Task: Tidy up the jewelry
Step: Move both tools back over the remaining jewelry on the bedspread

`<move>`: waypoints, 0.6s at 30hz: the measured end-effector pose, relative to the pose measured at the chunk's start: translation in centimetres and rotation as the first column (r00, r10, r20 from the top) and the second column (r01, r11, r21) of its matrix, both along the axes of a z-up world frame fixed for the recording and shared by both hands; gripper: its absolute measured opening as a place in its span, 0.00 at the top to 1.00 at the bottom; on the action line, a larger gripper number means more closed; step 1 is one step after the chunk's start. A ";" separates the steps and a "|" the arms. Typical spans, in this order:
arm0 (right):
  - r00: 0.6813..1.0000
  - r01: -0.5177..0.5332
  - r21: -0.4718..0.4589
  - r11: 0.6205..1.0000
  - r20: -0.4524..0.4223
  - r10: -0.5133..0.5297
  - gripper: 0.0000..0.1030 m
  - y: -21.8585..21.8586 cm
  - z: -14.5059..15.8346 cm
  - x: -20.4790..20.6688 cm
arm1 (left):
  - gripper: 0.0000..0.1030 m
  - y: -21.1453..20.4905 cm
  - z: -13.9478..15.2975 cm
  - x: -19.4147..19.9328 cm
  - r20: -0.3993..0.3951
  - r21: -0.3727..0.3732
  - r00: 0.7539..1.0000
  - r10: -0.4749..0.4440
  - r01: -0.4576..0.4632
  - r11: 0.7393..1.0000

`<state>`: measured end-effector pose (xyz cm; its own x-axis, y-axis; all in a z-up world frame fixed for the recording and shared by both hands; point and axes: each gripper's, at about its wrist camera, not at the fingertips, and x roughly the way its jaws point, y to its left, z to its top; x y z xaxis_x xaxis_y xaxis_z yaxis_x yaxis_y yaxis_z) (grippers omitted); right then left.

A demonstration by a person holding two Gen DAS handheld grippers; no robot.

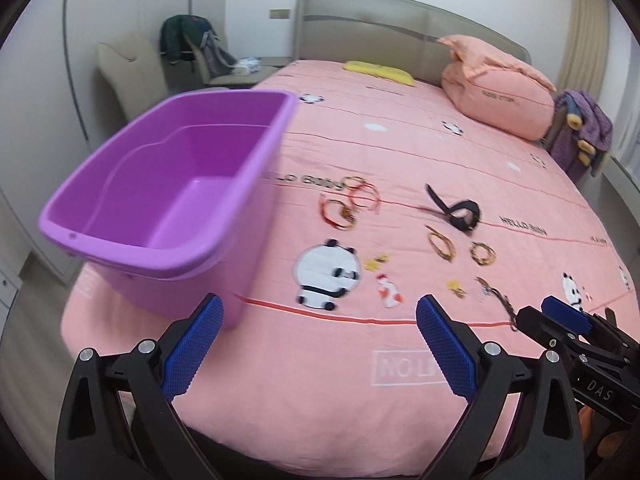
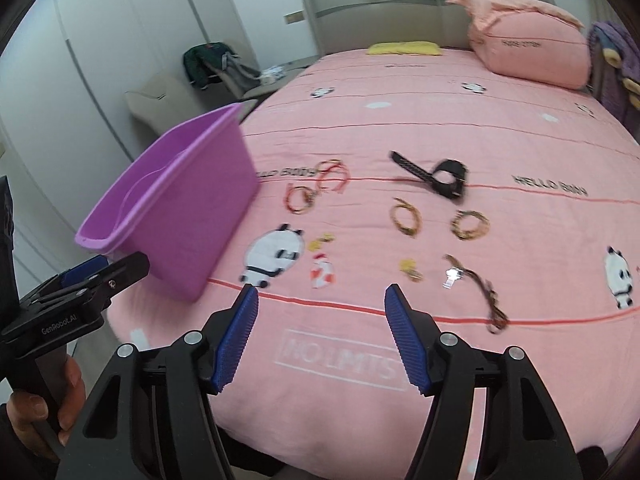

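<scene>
one purple tub [image 1: 168,184], one black watch [image 1: 460,212], five bracelets [image 1: 442,243]

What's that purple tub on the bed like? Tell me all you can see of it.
The purple tub looks like smooth moulded plastic, rectangular with rounded corners, a rolled rim and a stepped ledge inside. It stands upright and empty at the left edge of the pink bedspread, left of the scattered bracelets. Neither tongs touch it.

A pink-sheeted bed [image 1: 420,152] with beige headboard [image 1: 380,20] stands among white walls [image 2: 132,40], an armchair [image 1: 128,68] beside it.
</scene>
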<state>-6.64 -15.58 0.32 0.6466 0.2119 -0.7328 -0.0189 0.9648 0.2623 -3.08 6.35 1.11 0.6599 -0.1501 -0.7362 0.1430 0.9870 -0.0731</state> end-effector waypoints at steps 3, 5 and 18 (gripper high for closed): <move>0.998 0.068 -0.011 0.998 -0.001 -0.068 0.39 -2.7 -0.7 -0.7 | 0.07 -2.8 -1.1 0.3 -0.007 0.008 0.999 -0.043 0.043 0.999; 0.994 0.108 -0.030 0.994 -0.006 -0.108 0.39 -4.5 -1.3 -0.9 | 0.07 -4.4 -1.9 0.6 -0.012 0.018 0.998 -0.063 0.063 0.998; 0.977 0.191 -0.079 0.978 -0.080 -0.198 0.39 -11.5 -7.5 1.1 | 0.07 -12.6 -8.2 4.5 -0.104 0.040 0.987 -0.126 0.131 0.991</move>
<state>-5.51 -27.06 -7.19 0.6035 0.0342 -0.7966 0.1909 0.9638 0.1860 1.39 -6.25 -7.13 0.5592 -0.1927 -0.8063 0.2633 0.9635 -0.0476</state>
